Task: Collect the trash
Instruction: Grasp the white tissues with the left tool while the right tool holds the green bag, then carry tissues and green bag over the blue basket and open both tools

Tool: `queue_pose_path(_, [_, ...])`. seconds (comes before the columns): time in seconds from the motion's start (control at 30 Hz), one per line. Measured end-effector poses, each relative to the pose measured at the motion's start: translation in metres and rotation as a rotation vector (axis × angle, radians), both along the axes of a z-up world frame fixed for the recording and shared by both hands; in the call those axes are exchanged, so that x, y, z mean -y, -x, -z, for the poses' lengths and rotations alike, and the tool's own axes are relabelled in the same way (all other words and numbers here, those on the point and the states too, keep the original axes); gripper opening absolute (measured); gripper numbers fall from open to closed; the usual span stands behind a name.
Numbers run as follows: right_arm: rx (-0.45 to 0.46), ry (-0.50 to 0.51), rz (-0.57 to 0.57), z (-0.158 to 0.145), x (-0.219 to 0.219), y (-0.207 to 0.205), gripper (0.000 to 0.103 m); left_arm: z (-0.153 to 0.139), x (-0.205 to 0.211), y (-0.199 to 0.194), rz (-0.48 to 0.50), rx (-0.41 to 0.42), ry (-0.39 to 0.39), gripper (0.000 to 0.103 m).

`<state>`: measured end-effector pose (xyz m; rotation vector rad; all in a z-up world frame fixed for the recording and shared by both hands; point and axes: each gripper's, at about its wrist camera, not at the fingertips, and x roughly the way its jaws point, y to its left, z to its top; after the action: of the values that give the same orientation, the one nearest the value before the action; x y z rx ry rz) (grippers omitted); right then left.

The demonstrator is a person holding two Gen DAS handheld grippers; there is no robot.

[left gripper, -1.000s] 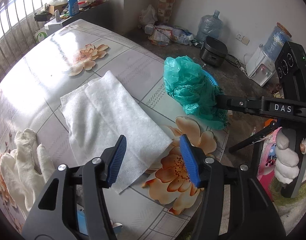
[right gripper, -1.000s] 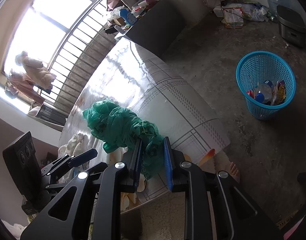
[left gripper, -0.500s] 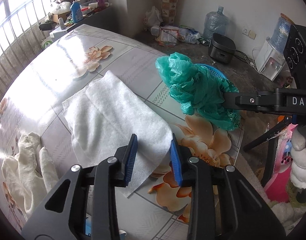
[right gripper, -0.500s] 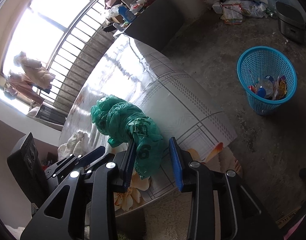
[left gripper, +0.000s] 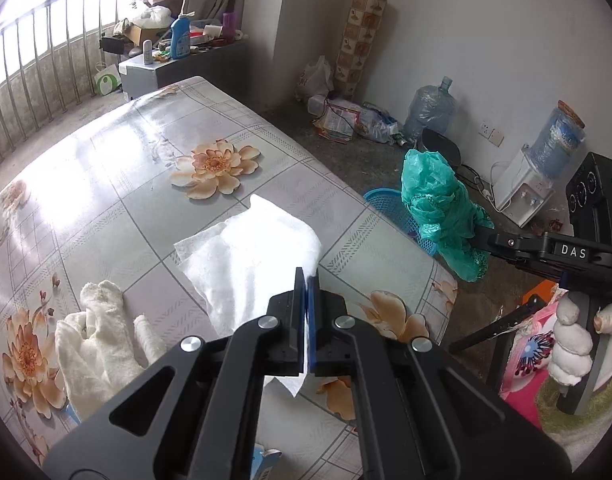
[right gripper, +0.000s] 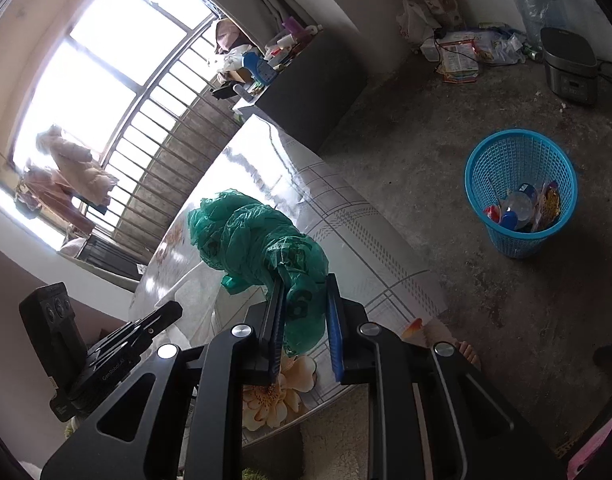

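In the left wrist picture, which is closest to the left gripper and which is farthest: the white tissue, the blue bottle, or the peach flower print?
1. White tissue, pinched in the left gripper.
2. Peach flower print, mid-table.
3. Blue bottle, on the cabinet by the window.

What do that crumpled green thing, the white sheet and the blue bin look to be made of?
Green bag: thin plastic film, crinkled, slightly see-through and glossy. White sheet: soft, matte and fibrous, probably tissue or nonwoven cloth. Blue basket: rigid moulded plastic, judging by its open lattice walls.
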<state>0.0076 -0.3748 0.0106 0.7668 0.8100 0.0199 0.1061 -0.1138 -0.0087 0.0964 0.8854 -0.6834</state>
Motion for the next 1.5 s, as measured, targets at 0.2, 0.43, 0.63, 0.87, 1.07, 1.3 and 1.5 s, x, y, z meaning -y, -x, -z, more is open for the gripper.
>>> queue_pose_path(0.2, [0.053,0.059,0.124,-0.028,0.042,0.016,0.019,-0.052,0.016,-0.007,0.066,0.053,0.126,0.000])
queue_pose_path(0.43, [0.053,0.113,0.321,-0.034,0.099,0.044,0.019,-0.088,0.092,-0.017,0.234,0.037,0.227,0.000])
queue_pose_path(0.63, [0.002,0.108,0.448,-0.014,0.143,0.059,0.019,-0.073,0.195,-0.012,0.394,-0.046,0.190,0.000])
queue_pose_path(0.87, [-0.076,0.057,0.535,0.032,0.190,0.054,0.019,-0.022,0.302,-0.026,0.477,-0.124,0.078,0.000])
queue_pose_path(1.07, [-0.164,0.026,0.570,0.082,0.231,0.027,0.019,0.029,0.371,-0.059,0.489,-0.155,-0.031,0.000])
queue_pose_path(1.3, [-0.271,-0.034,0.614,0.152,0.278,-0.016,0.025,0.100,0.435,-0.100,0.463,-0.139,-0.134,0.019])
queue_pose_path(1.5, [-0.428,-0.096,0.595,0.217,0.289,-0.039,0.049,0.136,0.442,-0.125,0.390,-0.175,-0.189,0.042])
